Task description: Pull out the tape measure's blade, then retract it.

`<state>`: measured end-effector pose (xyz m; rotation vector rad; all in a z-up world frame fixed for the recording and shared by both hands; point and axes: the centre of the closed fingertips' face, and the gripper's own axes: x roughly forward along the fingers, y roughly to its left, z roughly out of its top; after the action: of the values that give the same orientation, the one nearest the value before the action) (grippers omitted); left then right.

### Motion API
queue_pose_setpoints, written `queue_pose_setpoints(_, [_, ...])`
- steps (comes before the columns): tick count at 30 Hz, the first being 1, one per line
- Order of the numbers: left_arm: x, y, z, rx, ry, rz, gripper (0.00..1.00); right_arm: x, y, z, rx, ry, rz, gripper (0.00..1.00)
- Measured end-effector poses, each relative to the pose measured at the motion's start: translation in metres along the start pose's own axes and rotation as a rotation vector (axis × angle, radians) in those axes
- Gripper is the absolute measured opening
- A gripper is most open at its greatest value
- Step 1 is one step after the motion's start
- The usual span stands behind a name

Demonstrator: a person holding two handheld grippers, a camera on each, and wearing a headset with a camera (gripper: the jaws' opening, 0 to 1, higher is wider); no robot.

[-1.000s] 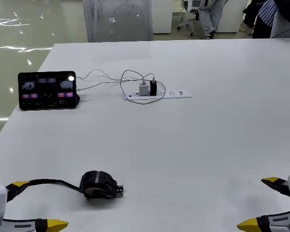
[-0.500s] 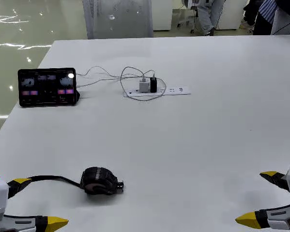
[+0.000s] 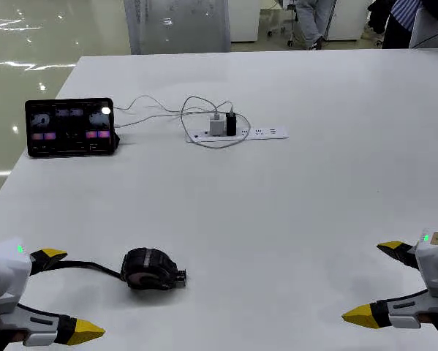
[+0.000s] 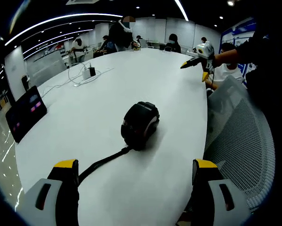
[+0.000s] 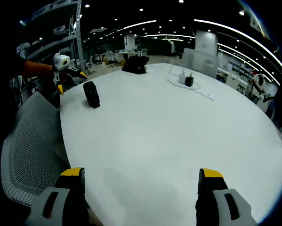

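Tape measure [image 3: 151, 269], black, lies on the white counter [image 3: 299, 197] close to the front edge, twd the front-left corner. Its black strap [image 3: 87, 266] leaves the left side & runs along the counter twd the left gripper [image 3: 71, 292], ending right by the farther of the two fingers [image 3: 80, 333]. We can't tell if strap & finger touch.

Left gripper sits at the front-left corner. Its yellow-tipped fingers are spread wide & grip nothing, w/ just the strap's tail & bare counter btw them. The tape measure lies near, ahead of the tips, apart from both. In the left gripper view we see it centred ahead of the fingers, strap trailing back twd the left one.

Right gripper [image 3: 371, 282] is at the front edge on the opposite side, well apart from the tape measure. Its fingers are likewise spread wide w/ nothing held, over bare counter. In the right gripper view the tape measure shows far off at upper left, by the counter's edge, w/ the left gripper just beside it.

Further back, a tablet [image 3: 71, 128] w/ lit screen stands by the left edge. A white power strip [image 3: 251, 134] lies approx mid-counter, twd the far edge, w/ a white charger [image 3: 217, 128] & a black charger [image 3: 231, 128] plugged in side by side. Thin cables [image 3: 160, 115] loop round the strip's end & run to the tablet.

A grey mesh chair [image 4: 239, 136] sits off the front edge. People [image 4: 172, 43] are in the bkgd past the far edge.
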<state>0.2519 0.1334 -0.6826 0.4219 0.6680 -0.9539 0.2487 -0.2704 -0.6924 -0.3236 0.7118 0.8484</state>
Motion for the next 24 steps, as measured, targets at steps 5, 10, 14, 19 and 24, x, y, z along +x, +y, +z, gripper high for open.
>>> queue_pose_setpoints(5, [0.011, -0.004, 0.004, 0.054, 0.066, -0.051, 0.99, 0.014, 0.011, 0.007, -0.036, -0.001, 0.051, 0.99])
queue_pose_setpoints(10, [0.02, -0.005, 0.006, 0.107, 0.109, -0.091, 0.99, 0.03, 0.017, 0.01, -0.072, -0.011, 0.107, 0.99])
queue_pose_setpoints(14, [0.025, -0.005, 0.011, 0.136, 0.123, -0.116, 0.99, 0.04, 0.022, 0.018, -0.067, -0.018, 0.128, 0.99])
queue_pose_setpoints(19, [0.034, -0.002, 0.011, 0.198, 0.172, -0.134, 0.99, 0.055, 0.028, 0.033, -0.091, -0.022, 0.156, 0.99])
queue_pose_setpoints(24, [0.043, 0.0, 0.016, 0.252, 0.196, -0.16, 0.99, 0.07, 0.034, 0.048, -0.131, -0.017, 0.186, 0.99])
